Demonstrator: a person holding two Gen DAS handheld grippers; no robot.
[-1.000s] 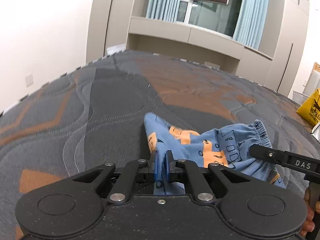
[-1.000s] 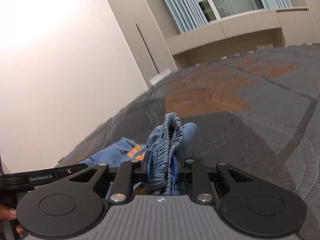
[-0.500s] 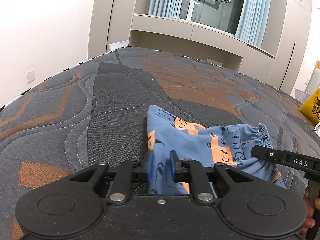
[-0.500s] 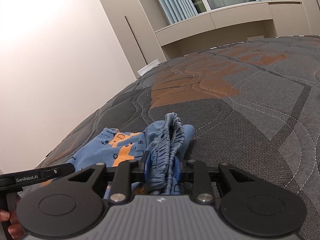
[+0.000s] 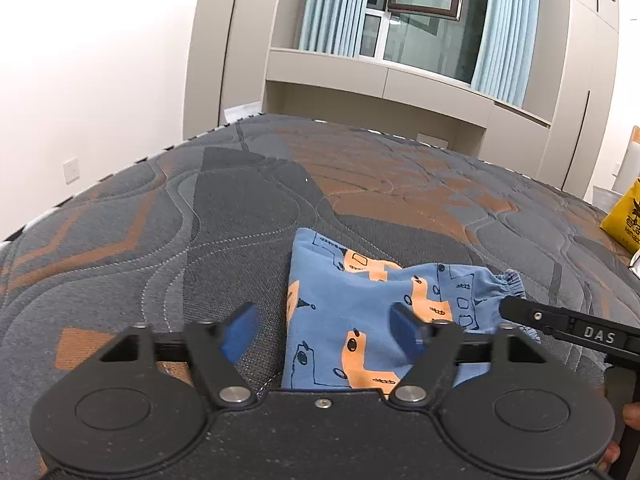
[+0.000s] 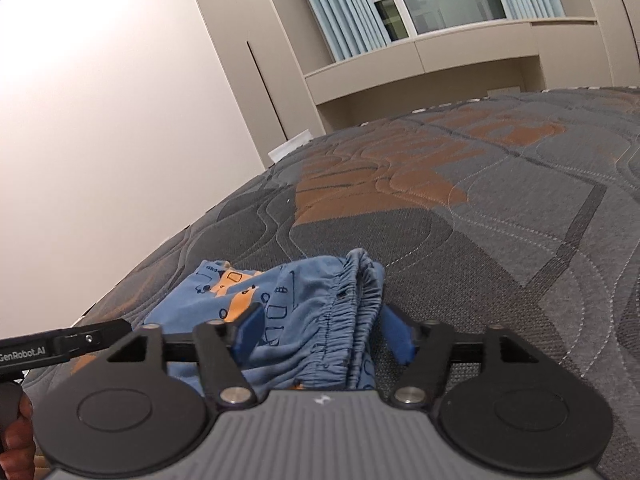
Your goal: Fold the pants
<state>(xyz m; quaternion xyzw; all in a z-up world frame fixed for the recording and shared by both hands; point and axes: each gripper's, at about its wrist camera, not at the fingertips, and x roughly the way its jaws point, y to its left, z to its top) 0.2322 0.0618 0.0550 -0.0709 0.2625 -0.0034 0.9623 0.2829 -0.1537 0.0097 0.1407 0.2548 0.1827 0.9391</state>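
Small blue pants [image 5: 360,320] with orange printed figures lie folded on the grey and orange quilted mattress [image 5: 200,220]. My left gripper [image 5: 326,328] is open above the pants' left edge, holding nothing. My right gripper [image 6: 326,336] is open, its blue pads on either side of the gathered elastic waistband [image 6: 356,304], which lies loose between them. The pants also show in the right wrist view [image 6: 280,300]. The right gripper's finger [image 5: 560,324] shows at the right in the left wrist view.
The mattress stretches far ahead toward a beige window bench [image 5: 380,80] with blue curtains. A yellow bag [image 5: 624,220] sits at the mattress's right edge. A white wall [image 6: 100,120] runs along the left side.
Both grippers have opened and let go of the pants. The pants have dropped flat onto the mattress.
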